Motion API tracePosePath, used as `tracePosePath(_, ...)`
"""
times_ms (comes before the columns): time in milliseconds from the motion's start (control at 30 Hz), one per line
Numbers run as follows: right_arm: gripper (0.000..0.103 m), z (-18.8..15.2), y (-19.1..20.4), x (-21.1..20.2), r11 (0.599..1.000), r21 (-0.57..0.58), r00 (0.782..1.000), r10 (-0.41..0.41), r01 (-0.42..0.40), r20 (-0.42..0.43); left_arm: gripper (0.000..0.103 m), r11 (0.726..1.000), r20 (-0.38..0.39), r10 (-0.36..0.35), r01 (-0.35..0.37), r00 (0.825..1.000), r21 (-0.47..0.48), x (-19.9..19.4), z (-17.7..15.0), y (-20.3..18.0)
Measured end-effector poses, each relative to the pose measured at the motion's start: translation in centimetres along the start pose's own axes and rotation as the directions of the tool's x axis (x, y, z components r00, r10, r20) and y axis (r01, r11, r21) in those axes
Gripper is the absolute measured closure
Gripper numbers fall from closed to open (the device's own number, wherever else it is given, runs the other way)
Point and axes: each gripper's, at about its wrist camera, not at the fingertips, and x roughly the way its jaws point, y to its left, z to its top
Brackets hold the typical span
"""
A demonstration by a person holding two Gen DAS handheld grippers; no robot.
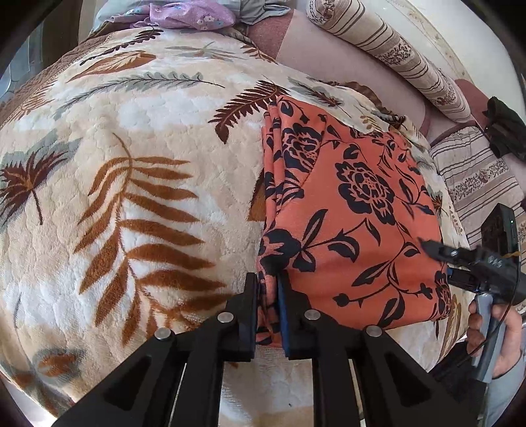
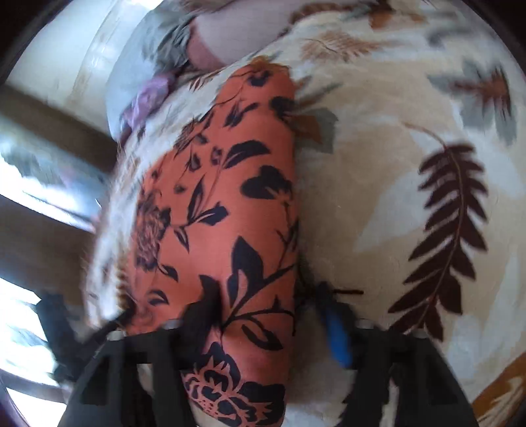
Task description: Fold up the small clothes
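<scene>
An orange garment with a dark floral print (image 1: pixel 345 210) lies folded on the leaf-print fleece blanket (image 1: pixel 148 138). My left gripper (image 1: pixel 268 292) sits at its near left corner, shut on the stacked folded edge, which fills the narrow gap between the fingers. My right gripper (image 1: pixel 440 259) comes in from the right edge of the garment, held by a hand (image 1: pixel 483 328). In the blurred right wrist view the right gripper (image 2: pixel 266 315) stands open and wide. One finger lies over the orange garment (image 2: pixel 230 203), and the blue-padded finger (image 2: pixel 335 331) is over the blanket beside its edge.
A purple flowered cloth (image 1: pixel 187 14) and grey clothes (image 1: pixel 259 10) lie at the blanket's far edge. A striped bolster (image 1: pixel 388 42) and a striped cushion (image 1: pixel 476 177) lie at the right, with a dark object (image 1: pixel 506 131) beyond. Bare blanket spreads to the left of the garment.
</scene>
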Motion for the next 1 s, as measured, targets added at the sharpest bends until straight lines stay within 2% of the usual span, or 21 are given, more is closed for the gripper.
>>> tracePosePath(67, 0.027, 0.3, -0.8, -1.3, 0.989, 0.069, 0.992, 0.126, -0.128, 0.031, 0.085, 1.0, 0.002, -0.008, 0.008, 1.0, -0.013, 0.0, 0.0, 0.2)
tracePosePath(133, 0.022, 1.1, -1.7, -2.3, 0.965, 0.128, 0.971, 0.216, -0.228, 0.099, 0.085, 1.0, 0.006, -0.006, 0.007, 1.0, -0.014, 0.0, -0.1, 0.2)
tracePosePath(200, 0.022, 2.1, -3.4, -1.8, 0.935, 0.223, 0.958, 0.25, -0.276, 0.14, 0.085, 1.0, 0.007, 0.0, 0.0, 1.0, -0.009, 0.0, 0.0, 0.0)
tracePosePath(233, 0.023, 2.6, -4.0, -0.7, 0.928, 0.259, 0.962, 0.245, -0.269, 0.12, 0.085, 1.0, 0.007, 0.001, -0.001, 1.0, -0.008, 0.0, 0.0, -0.1)
tracePosePath(267, 0.048, 3.0, -4.0, 1.2, 0.948, 0.26, 0.983, 0.179, -0.183, 0.038, 0.083, 1.0, 0.006, 0.001, -0.001, 1.0, -0.01, 0.0, 0.0, 0.0)
tracePosePath(300, 0.059, 2.9, -2.8, 1.6, 0.978, 0.177, 0.994, 0.106, -0.107, 0.018, 0.081, 1.0, 0.006, 0.004, -0.004, 1.0, -0.012, 0.1, 0.0, 0.0)
tracePosePath(333, 0.059, 2.8, -0.3, 1.2, 0.999, 0.033, 1.0, 0.011, -0.012, 0.029, 0.08, 1.0, 0.007, 0.006, -0.006, 1.0, -0.017, 0.0, 0.0, 0.2)
tracePosePath(367, 0.059, 2.2, 3.1, 0.8, 0.982, -0.143, 0.991, -0.119, 0.126, 0.059, 0.077, 1.0, 0.009, 0.007, -0.007, 1.0, -0.019, 0.0, 0.0, 0.2)
tracePosePath(400, 0.057, 1.4, 5.0, 0.7, 0.952, -0.232, 0.979, -0.183, 0.198, 0.087, 0.074, 1.0, 0.011, 0.011, -0.011, 1.0, -0.02, 0.1, 0.0, 0.3)
tracePosePath(433, 0.044, 0.8, 6.4, 0.9, 0.921, -0.298, 0.967, -0.231, 0.253, 0.107, 0.073, 1.0, 0.015, 0.015, -0.015, 1.0, -0.019, 0.1, 0.0, 0.3)
tracePosePath(467, 0.03, 0.5, 6.4, 1.1, 0.915, -0.314, 0.967, -0.239, 0.256, 0.09, 0.072, 1.0, 0.019, 0.016, -0.016, 1.0, -0.018, 0.0, 0.0, 0.2)
tracePosePath(500, 0.015, 0.4, 6.0, 1.6, 0.927, -0.297, 0.973, -0.228, 0.23, 0.042, 0.071, 1.0, 0.022, 0.021, -0.021, 1.0, -0.015, 0.0, 0.0, 0.1)
tracePosePath(533, 0.015, 0.2, 5.1, 1.6, 0.948, -0.241, 0.977, -0.213, 0.21, 0.013, 0.071, 1.0, 0.028, 0.03, -0.03, 0.999, -0.008, -0.1, -0.1, 0.0)
tracePosePath(600, 0.015, -0.4, 3.7, 0.7, 0.976, -0.148, 0.987, -0.161, 0.162, 0.014, 0.069, 0.999, 0.04, 0.045, -0.046, 0.998, 0.006, -0.2, -0.3, -0.2)
tracePosePath(700, 0.015, -2.2, 2.6, -1.0, 0.993, -0.079, 0.996, -0.086, 0.089, 0.04, 0.068, 0.998, 0.053, 0.063, -0.065, 0.997, 0.022, -0.4, -0.4, -0.4)
tracePosePath(733, 0.023, -2.8, 2.6, -1.0, 0.994, -0.083, 0.997, -0.068, 0.071, 0.032, 0.068, 0.997, 0.055, 0.067, -0.068, 0.996, 0.026, -0.4, -0.4, -0.4)
tracePosePath(767, 0.037, -3.4, 2.9, -0.6, 0.989, -0.12, 0.996, -0.088, 0.088, 0.005, 0.066, 0.997, 0.056, 0.068, -0.07, 0.996, 0.03, -0.4, -0.4, -0.5)
tracePosePath(800, 0.049, -4.4, 3.3, -0.1, 0.974, -0.18, 0.99, -0.141, 0.137, -0.005, 0.066, 0.997, 0.057, 0.069, -0.071, 0.996, 0.031, -0.4, -0.4, -0.5)
tracePosePath(900, 0.049, -4.9, 4.4, -0.4, 0.954, -0.223, 0.979, -0.203, 0.202, 0.019, 0.063, 0.997, 0.061, 0.071, -0.072, 0.996, 0.028, -0.4, -0.3, -0.3)
tracePosePath(967, 0.043, -4.8, 5.4, -0.1, 0.946, -0.231, 0.973, -0.229, 0.227, 0.02, 0.061, 0.997, 0.064, 0.074, -0.075, 0.995, 0.022, -0.5, -0.4, -0.3)
tracePosePath(1000, 0.036, -4.9, 5.6, -0.2, 0.946, -0.233, 0.974, -0.227, 0.226, 0.023, 0.059, 0.997, 0.065, 0.074, -0.075, 0.995, 0.018, -0.5, -0.4, -0.2)
